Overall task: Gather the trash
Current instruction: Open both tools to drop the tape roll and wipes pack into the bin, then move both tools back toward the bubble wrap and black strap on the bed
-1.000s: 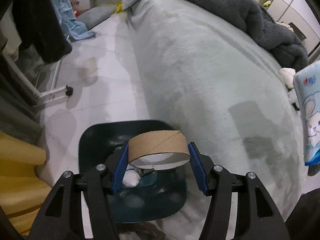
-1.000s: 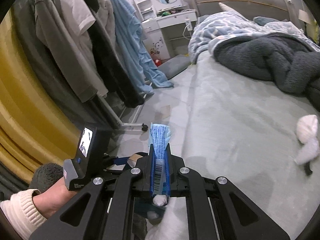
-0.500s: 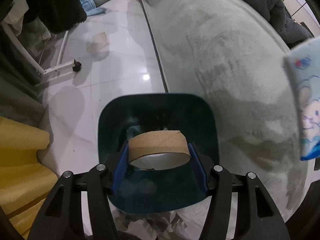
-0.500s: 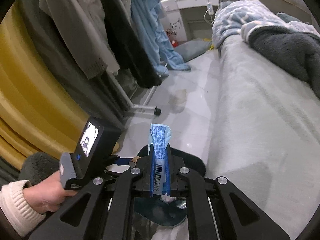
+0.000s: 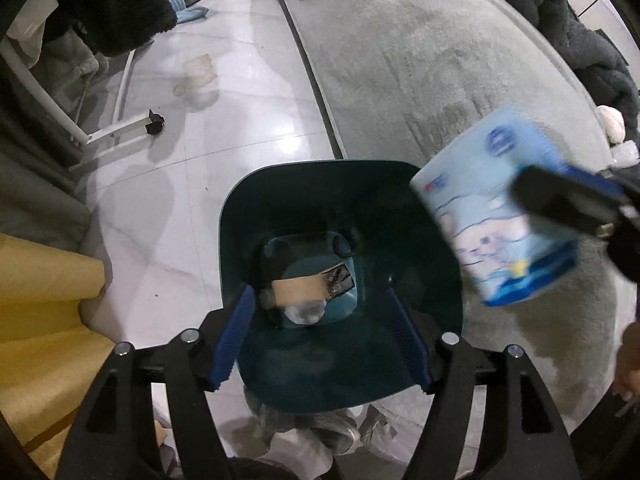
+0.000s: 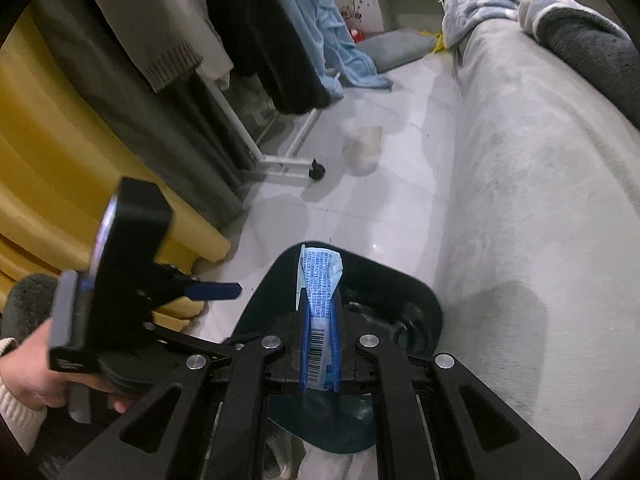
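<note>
The left gripper (image 5: 320, 340) hangs over the dark teal bin (image 5: 240, 216) with its blue pads spread and nothing between them; its jaws have just been opening, and the cardboard tube (image 5: 298, 290) that sat clamped between them half a second ago now lies down in the bin's bottom, resting among a pale wad of tissue and what may be a foil scrap, though blur makes those hard to name. That release settles one piece of trash: the tube is inside the bin and clear of the pads. The right gripper (image 6: 319, 360) is clenched tight on a flattened blue tissue packet (image 6: 318, 312), which stands edge-on between its fingers with its barcode showing. In the left wrist view that same packet (image 5: 496, 216) shows at the bin's right rim, closer to the opening than a moment before, its printed face blurred. In the right wrist view the packet's tip sits above the bin's far rim (image 6: 424, 292), so it looks lined up for a drop, not yet let go. The bin stands on the white tiled floor (image 5: 224, 128) just beside the grey bed (image 5: 420, 60). The likely next step is easing the right jaws apart once the packet is squarely over the opening; let go too near the rim, it could catch the edge and fall outside.
</note>
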The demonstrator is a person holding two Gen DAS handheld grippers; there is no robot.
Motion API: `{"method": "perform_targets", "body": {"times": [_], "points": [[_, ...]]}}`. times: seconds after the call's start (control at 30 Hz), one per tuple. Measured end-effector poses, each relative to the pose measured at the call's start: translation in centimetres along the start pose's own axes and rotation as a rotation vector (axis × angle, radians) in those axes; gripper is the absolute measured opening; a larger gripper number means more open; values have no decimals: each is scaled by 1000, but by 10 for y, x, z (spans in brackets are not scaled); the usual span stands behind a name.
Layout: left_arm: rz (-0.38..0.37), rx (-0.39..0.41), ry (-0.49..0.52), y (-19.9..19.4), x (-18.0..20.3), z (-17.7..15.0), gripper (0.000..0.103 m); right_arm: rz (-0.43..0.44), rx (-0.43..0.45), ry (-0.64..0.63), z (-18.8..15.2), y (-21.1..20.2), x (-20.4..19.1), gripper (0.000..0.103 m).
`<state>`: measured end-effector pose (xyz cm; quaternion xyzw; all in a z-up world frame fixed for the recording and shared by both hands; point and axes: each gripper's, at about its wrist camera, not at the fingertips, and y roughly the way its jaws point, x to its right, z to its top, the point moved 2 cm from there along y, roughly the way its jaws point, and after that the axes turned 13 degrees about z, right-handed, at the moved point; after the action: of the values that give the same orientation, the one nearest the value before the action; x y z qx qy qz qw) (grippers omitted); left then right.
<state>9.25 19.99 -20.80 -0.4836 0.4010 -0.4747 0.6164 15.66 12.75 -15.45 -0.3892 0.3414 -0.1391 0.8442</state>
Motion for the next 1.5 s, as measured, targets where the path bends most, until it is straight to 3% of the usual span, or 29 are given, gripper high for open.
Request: {"method": "perform_targets", "body": {"times": [0.13, 0.3, 0.5, 0.87, 0.93, 1.0, 1.03, 1.5], "points": [[-3, 27, 11, -7, -4, -1, 82, -11, -32, 5, -1, 14, 2, 9], [0, 91, 7, -23, -11, 1, 86, -31, -65, 12, -4, 26, 6, 9], [-41, 166, -8, -43, -18, 5, 89, -68, -109, 24, -11, 46, 13, 9], [-51, 384, -47, -94, -33, 14, 89, -111, -159, 32, -20, 59, 18, 10], [-51, 420, -52, -104, -34, 15, 89, -121, -169, 33, -21, 63, 18, 16], [-55, 460, -53, -116, -33, 17, 89, -131, -169, 31, -22, 63, 19, 47], [-59, 474, -50, -120, -32, 17, 89, -134, -165, 29, -21, 61, 18, 53], [-91, 674, -11, -180, -2, 26, 89, -125, -15, -19, -3, -7, -8, 75]]}}
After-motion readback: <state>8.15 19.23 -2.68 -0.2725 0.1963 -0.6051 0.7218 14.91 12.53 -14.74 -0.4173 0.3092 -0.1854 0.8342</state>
